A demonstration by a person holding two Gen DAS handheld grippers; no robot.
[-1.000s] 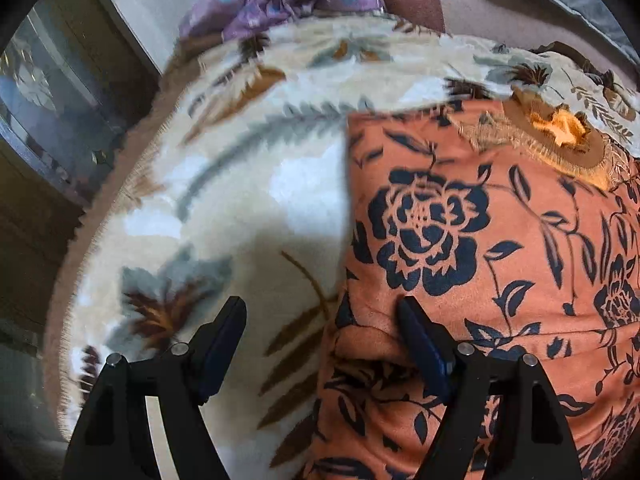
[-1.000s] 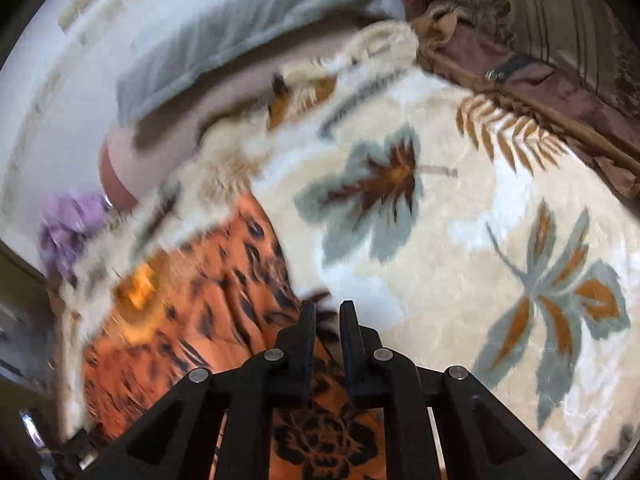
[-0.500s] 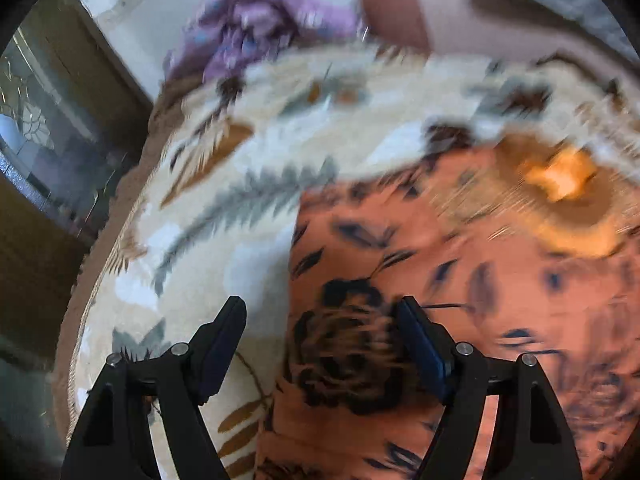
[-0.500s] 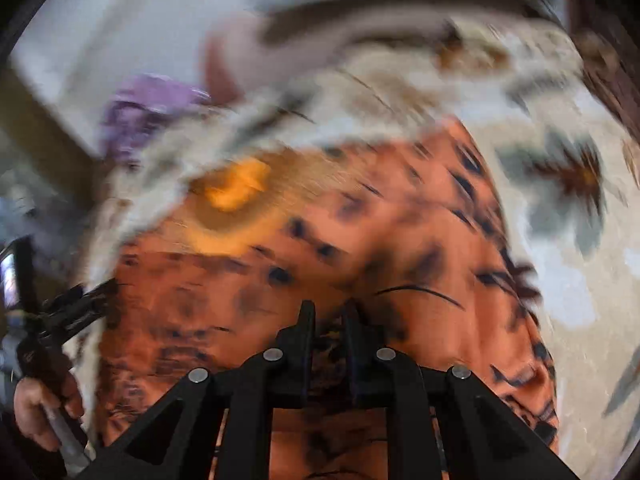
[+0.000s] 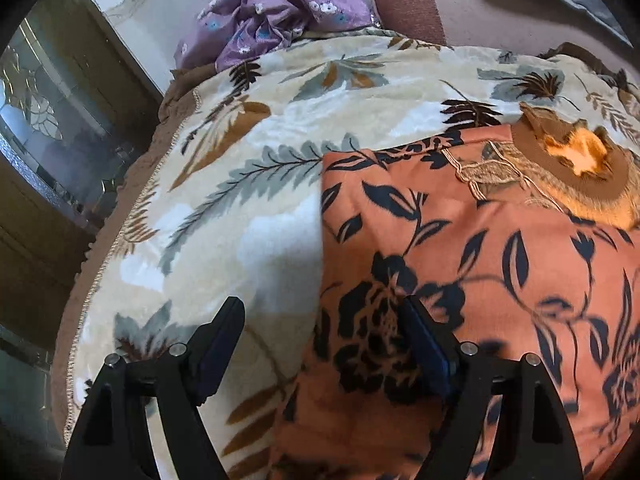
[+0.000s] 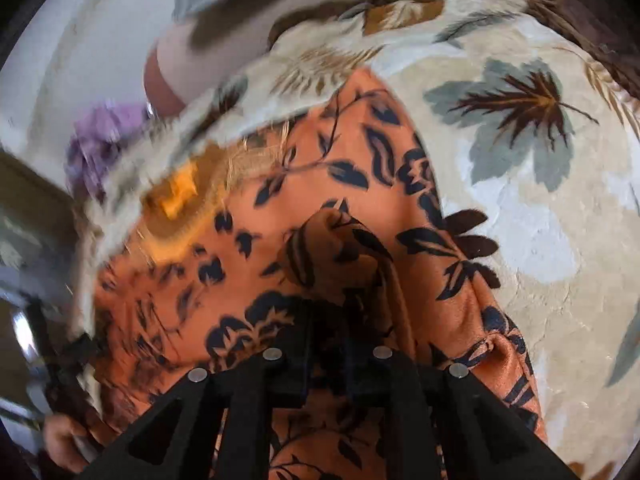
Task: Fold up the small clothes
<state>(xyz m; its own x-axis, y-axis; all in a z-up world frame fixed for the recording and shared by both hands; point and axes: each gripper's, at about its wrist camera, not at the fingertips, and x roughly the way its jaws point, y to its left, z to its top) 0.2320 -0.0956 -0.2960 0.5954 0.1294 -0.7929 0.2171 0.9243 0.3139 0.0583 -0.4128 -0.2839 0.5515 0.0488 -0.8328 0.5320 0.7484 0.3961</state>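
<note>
We judge folding barely begun: orange floral garment (image 5: 500, 264) lies spread on the leaf-print blanket (image 5: 248, 184). Right claw (image 6: 328, 308) pinches a fabric ridge; left claw (image 5: 320, 344) gapes, empty, over its edge.

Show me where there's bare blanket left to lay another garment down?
Bare leaf-print blanket lies left of the orange floral garment, below the purple cloth. More lies free to its right. The middle is crowded by the garment.

Left gripper (image 5: 320, 344) agape — straddling orange garment's (image 5: 480, 264) edge.
</note>
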